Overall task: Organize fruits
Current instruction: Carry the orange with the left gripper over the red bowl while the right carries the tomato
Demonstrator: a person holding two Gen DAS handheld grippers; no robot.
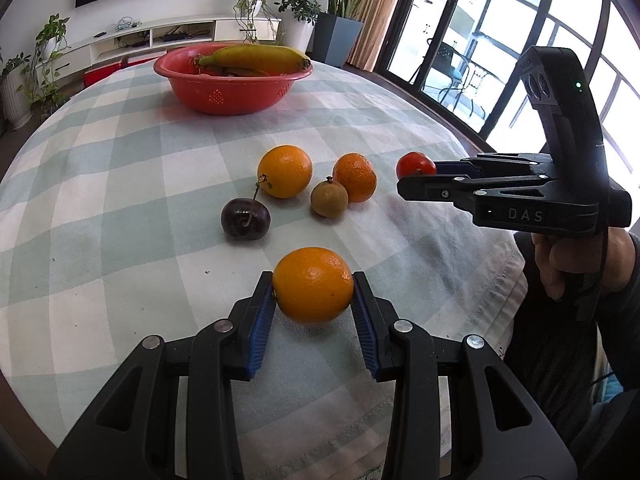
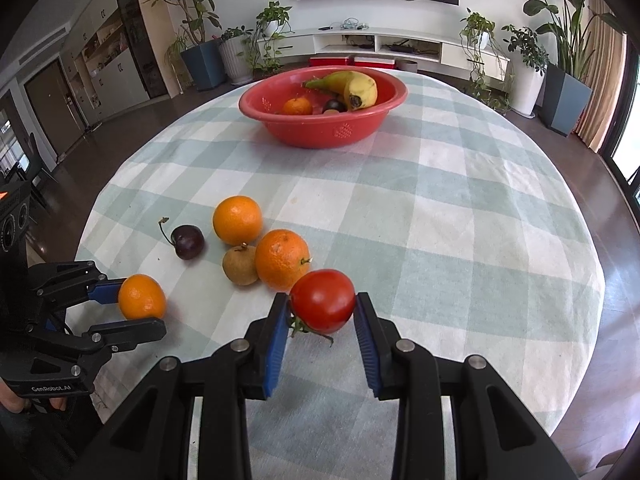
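**Op:** Left wrist view first. My left gripper [image 1: 313,285] has its blue pads pressed on an orange [image 1: 312,285], one each side. I can't tell whether the fruit is clear of the checked tablecloth [image 1: 120,160]; its underside is hidden.

**Obs:** And the right?

**Op:** At 3 o'clock in that view the right gripper [image 1: 416,178] shows side-on, closed on a red tomato [image 1: 415,165], most of which sits behind the near finger. The hand [image 1: 568,264] on the handle is half cut off by the frame edge.

**Obs:** Right wrist view agrees?

**Op:** Yes. Tomato [image 2: 322,300] gripped between the pads, green calyx poking out at 7 o'clock. No earlier picture to compare.

**Obs:** What's loose on the cloth?

**Op:** From the right wrist, at 10 to 11 o'clock of the tomato: a large orange [image 2: 282,260] just beside it, a brownish round fruit [image 2: 240,266] touching that orange, another orange [image 2: 237,220] beyond, and a dark cherry [image 2: 187,242] with its stem, apart to the left. I can't name the brown fruit.

**Obs:** The bowl?

**Op:** Red bowl [image 2: 360,132] at 12 o'clock, well apart from both grippers. Banana [image 2: 352,86] on top, a small orange fruit and a dark one beneath, partly hidden by the rim. The large orange crowds the tomato's left side.
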